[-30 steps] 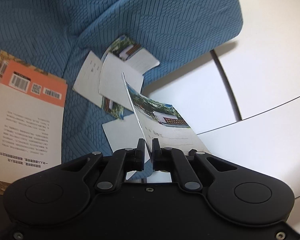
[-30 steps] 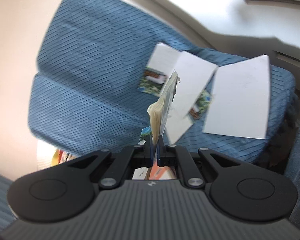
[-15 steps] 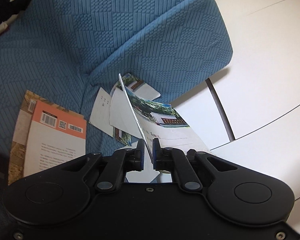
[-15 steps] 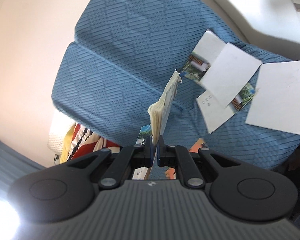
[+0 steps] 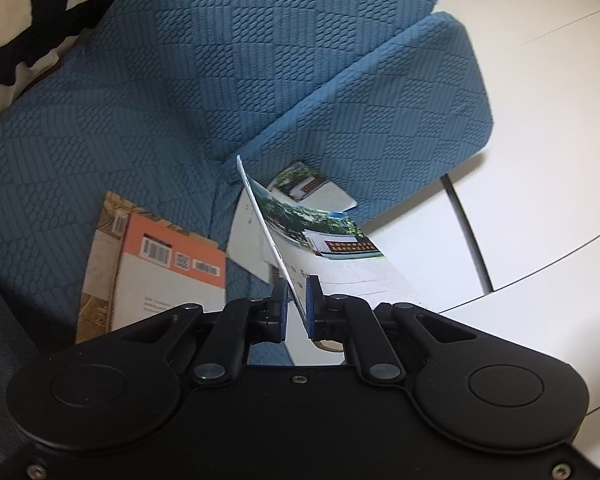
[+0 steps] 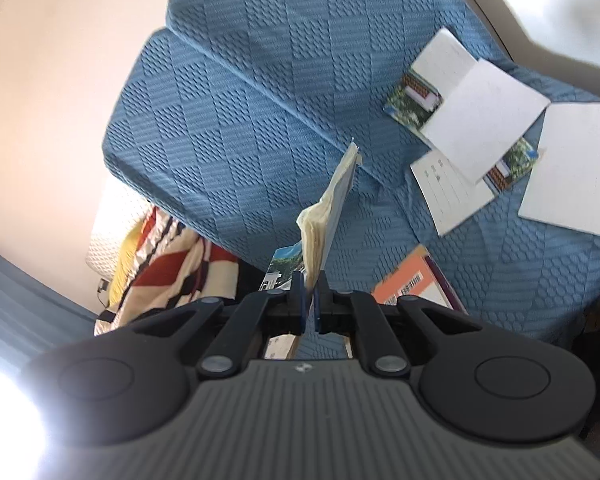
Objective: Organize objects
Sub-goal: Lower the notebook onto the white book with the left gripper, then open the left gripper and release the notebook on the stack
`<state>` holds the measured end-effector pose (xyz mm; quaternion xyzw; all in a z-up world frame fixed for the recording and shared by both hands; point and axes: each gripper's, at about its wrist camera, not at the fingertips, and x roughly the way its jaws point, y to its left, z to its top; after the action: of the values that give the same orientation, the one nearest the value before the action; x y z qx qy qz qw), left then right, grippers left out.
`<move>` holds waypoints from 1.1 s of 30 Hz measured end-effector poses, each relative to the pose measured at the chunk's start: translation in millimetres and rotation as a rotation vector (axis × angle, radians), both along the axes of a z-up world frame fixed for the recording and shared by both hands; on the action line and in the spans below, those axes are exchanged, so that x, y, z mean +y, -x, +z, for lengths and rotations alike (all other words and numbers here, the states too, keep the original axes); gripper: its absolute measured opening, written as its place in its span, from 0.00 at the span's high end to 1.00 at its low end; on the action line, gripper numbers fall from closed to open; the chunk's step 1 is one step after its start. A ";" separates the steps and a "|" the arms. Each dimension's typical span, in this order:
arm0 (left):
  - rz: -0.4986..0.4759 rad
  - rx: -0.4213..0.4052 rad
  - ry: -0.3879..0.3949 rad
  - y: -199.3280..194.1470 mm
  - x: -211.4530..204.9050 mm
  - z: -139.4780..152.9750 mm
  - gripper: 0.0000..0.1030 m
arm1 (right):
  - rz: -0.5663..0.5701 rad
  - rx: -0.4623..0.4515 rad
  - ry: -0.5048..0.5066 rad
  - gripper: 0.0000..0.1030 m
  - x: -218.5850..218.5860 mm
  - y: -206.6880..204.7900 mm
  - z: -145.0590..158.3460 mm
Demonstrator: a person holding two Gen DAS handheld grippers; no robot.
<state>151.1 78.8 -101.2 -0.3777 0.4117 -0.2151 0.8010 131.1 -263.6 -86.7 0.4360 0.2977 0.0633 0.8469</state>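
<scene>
Left gripper (image 5: 296,300) jaws clamped on a thin booklet (image 5: 332,248); right gripper (image 6: 309,294) jaws clamped on a worn book (image 6: 332,208), loose booklets (image 6: 468,128) at two o'clock.

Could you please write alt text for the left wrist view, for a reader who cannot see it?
The left gripper is shut on a thin photo-covered booklet, held edge-up over a blue sofa. An orange-backed book lies on the seat at left, with loose booklets behind.
</scene>
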 end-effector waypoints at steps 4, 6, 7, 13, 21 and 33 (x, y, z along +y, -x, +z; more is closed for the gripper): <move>0.007 0.037 0.016 -2.2 8.7 -20.9 0.92 | 0.005 0.039 0.012 0.94 11.7 -3.5 -9.3; 0.010 0.046 0.019 -3.1 12.5 -28.6 0.92 | 0.011 0.055 0.032 0.94 17.2 -5.8 -13.2; 0.010 0.050 0.017 -3.8 14.4 -32.4 0.92 | 0.013 0.060 0.045 0.94 19.7 -6.9 -14.9; 0.009 0.097 -0.002 -11.2 26.3 -58.6 0.92 | 0.017 0.111 0.100 0.93 38.2 -10.3 -43.2; -0.010 0.173 -0.046 -10.3 31.2 -95.0 0.92 | 0.019 0.211 0.136 0.93 56.9 -8.7 -90.0; -0.043 0.263 -0.129 -2.7 17.9 -130.9 0.96 | 0.020 0.326 0.170 0.92 60.5 -5.2 -118.0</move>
<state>153.8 96.6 -232.0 -0.3416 0.5342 -0.1542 0.7578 136.3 -203.2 -204.7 0.3646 0.4397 -0.0252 0.8204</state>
